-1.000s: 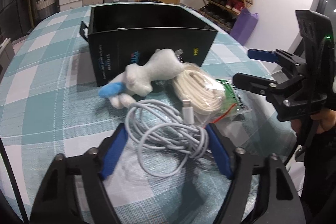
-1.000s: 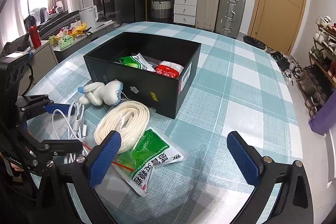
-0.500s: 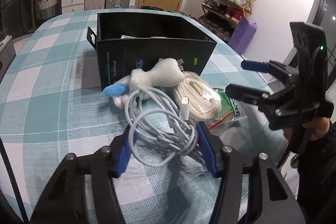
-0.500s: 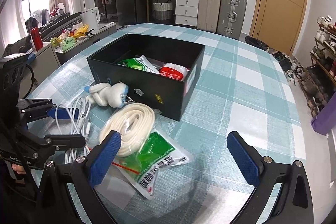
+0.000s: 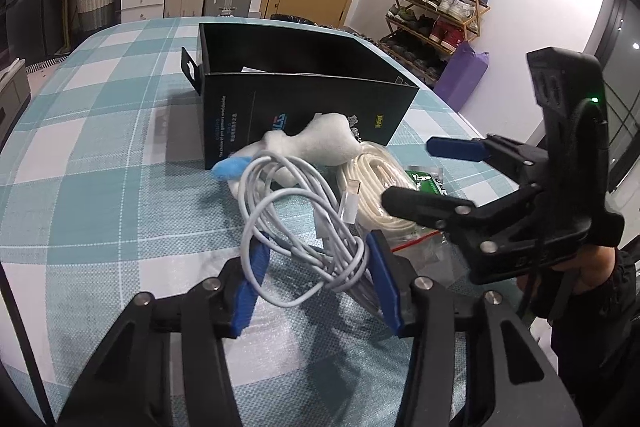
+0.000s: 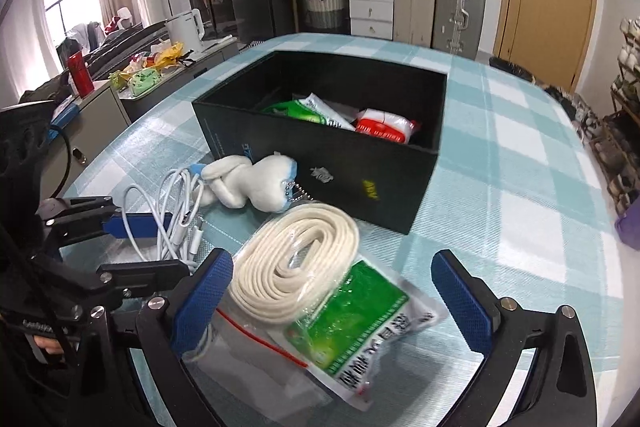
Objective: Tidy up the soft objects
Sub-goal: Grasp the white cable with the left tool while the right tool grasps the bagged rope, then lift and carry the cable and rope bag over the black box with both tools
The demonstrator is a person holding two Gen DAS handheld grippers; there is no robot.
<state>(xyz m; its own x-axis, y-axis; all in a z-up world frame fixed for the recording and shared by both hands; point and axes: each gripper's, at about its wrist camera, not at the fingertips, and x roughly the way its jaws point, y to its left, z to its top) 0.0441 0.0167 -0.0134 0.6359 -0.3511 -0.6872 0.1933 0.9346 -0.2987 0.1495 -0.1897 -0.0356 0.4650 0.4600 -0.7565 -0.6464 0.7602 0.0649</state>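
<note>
Black box (image 5: 304, 115) side facing the left wrist camera with small white line "The choice of pro gamers worldwide", a blue logo and a yellow mark too blurred to read, green snack packet (image 6: 362, 339) with large Chinese characters, not legible here

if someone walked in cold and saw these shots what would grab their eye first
Probably the tangled white charging cable bunched between the blue pads of the left gripper, whose jaws are closing on it. Just behind it lie a white plush toy and a coiled cream strap on the teal checked tablecloth. Beyond them stands an open black box already holding green and red packets, while the right gripper hangs wide open over a green bag.
</note>
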